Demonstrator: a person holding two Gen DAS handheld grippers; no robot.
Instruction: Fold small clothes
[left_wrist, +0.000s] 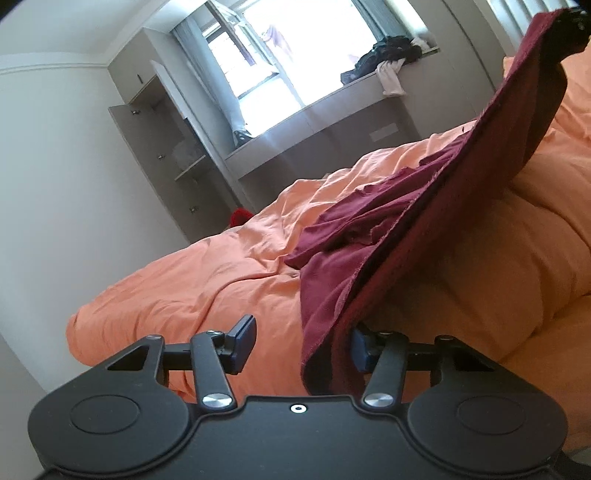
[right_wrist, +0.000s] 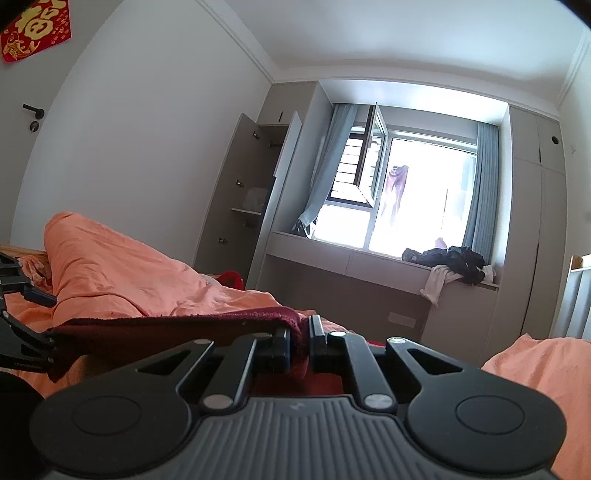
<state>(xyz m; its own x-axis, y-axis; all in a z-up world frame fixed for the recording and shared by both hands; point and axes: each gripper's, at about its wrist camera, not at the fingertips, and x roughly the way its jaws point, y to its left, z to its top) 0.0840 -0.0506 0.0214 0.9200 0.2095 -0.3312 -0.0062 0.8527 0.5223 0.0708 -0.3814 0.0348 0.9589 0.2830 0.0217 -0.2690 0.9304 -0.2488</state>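
Nearest the left wrist camera, the left gripper (left_wrist: 301, 345) stands with its jaws apart, and the hem of the maroon garment (left_wrist: 369, 236) hangs down between them. That edge drapes against the right-hand pad, while the left-hand pad (left_wrist: 243, 339) is clear of the cloth, so nothing is pinched yet. The jaws sit astride the edge, it seems, so that closing would catch this corner.

From the right wrist camera, the right gripper (right_wrist: 299, 345) is clenched on a bunched fold of the same maroon garment (right_wrist: 177, 328). From that pinch the cloth runs leftward in a taut, nearly level band toward the other tool at the frame's left edge. Holding one corner raised appears meant to stretch the edge straight, giving the free hand a clean line to catch.

Beyond both tools, the rest of the garment lies rumpled on the orange duvet (left_wrist: 192, 273), which serves as the folding surface. One side rises off the bedding toward the upper right in the left view, where the clenched tool lifts it.

Farther back, a window seat (right_wrist: 351, 254) carries a heap of dark clothes (right_wrist: 450, 264), well apart from the bed. An open wardrobe (right_wrist: 243, 184) stands against the wall.
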